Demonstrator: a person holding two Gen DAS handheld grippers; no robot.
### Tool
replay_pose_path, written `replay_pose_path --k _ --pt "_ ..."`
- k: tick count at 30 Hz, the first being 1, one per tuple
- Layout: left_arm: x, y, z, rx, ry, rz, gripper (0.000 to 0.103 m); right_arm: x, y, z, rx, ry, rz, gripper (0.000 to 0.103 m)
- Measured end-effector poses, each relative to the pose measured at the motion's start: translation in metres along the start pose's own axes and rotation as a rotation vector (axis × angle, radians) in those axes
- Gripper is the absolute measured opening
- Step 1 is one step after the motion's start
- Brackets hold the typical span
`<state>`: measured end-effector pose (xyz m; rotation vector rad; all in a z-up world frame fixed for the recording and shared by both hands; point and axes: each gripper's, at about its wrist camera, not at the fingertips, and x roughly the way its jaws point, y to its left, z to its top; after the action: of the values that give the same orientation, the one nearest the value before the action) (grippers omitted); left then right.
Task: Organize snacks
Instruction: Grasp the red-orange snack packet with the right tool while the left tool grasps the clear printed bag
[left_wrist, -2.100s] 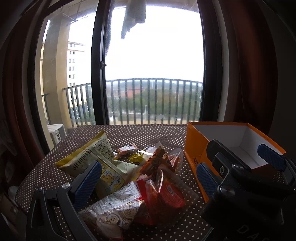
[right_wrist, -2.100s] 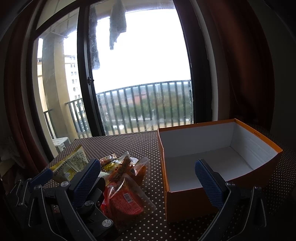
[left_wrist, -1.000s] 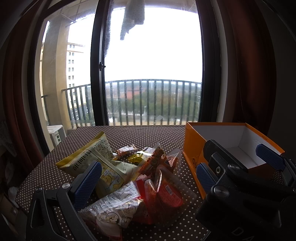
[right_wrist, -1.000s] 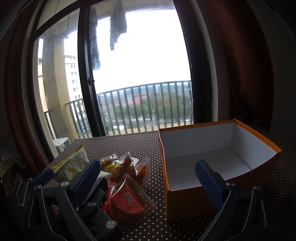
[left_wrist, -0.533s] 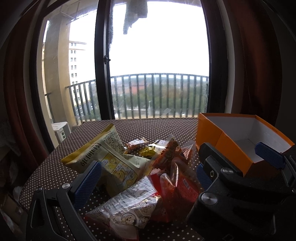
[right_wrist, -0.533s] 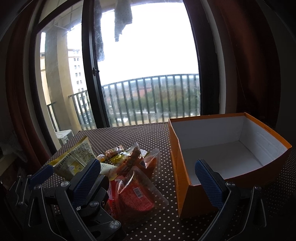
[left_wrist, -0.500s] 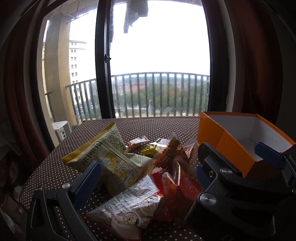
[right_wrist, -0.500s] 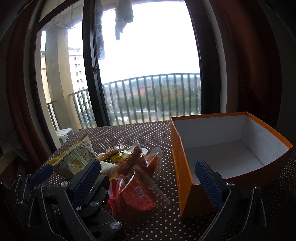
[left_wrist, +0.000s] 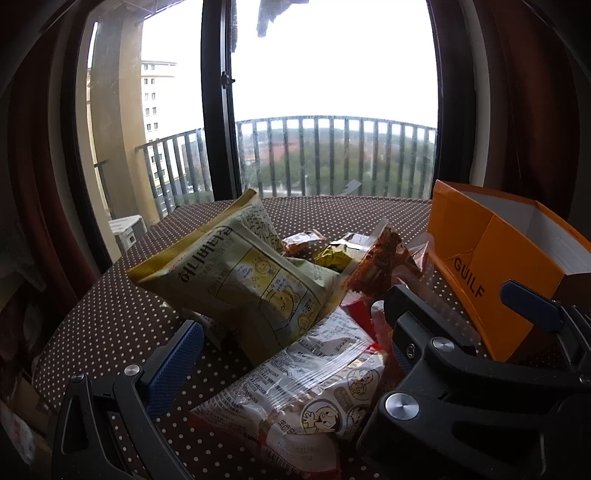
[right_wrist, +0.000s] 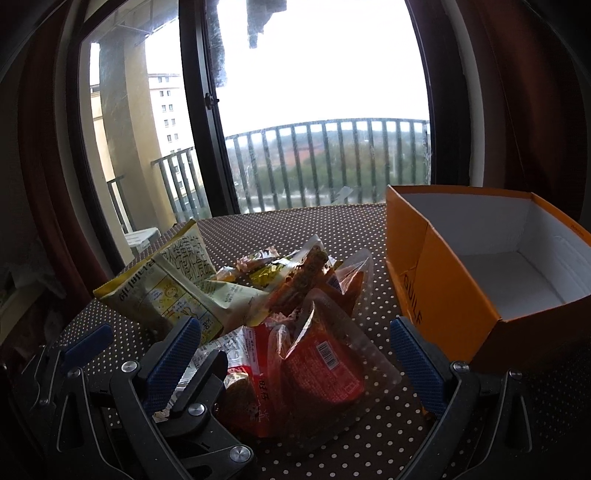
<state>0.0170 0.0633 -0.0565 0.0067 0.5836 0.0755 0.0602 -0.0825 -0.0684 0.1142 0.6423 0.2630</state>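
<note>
A pile of snack packs lies on the brown dotted table. A yellow bag (left_wrist: 243, 280) (right_wrist: 166, 291) leans at the left, a clear printed cracker pack (left_wrist: 310, 391) lies in front, a red clear pack (right_wrist: 321, 365) sits at the right, and small wrappers (left_wrist: 325, 247) lie behind. An empty orange box (right_wrist: 443, 295) (left_wrist: 480, 258) stands to the right. My left gripper (left_wrist: 288, 365) is open over the cracker pack. My right gripper (right_wrist: 291, 354) is open around the red pack, close above the table. Both are empty.
The dotted table (left_wrist: 110, 317) ends at a tall window with a balcony railing (left_wrist: 332, 158) behind. Dark red curtains (right_wrist: 535, 110) hang on both sides. The left gripper's body (right_wrist: 92, 387) sits at the lower left of the right wrist view.
Both grippers have moved forward and down toward the snack pile, which now looks larger and sits between the fingers. The box has shifted right in both views. Jaws stay open.
</note>
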Motion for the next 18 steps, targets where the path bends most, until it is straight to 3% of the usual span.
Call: replay_pose_path --k 11,18 --pt "0.017 0.001 -0.011 -0.003 0.066 -0.033 0.102 0.018 -0.001 -0.015 0.016 0.075 0.000 0.102" --pt "0.019 -0.011 -0.018 0.040 0.054 -0.019 0.103 0.028 -0.006 -0.022 0.016 0.125 -0.023 0.091"
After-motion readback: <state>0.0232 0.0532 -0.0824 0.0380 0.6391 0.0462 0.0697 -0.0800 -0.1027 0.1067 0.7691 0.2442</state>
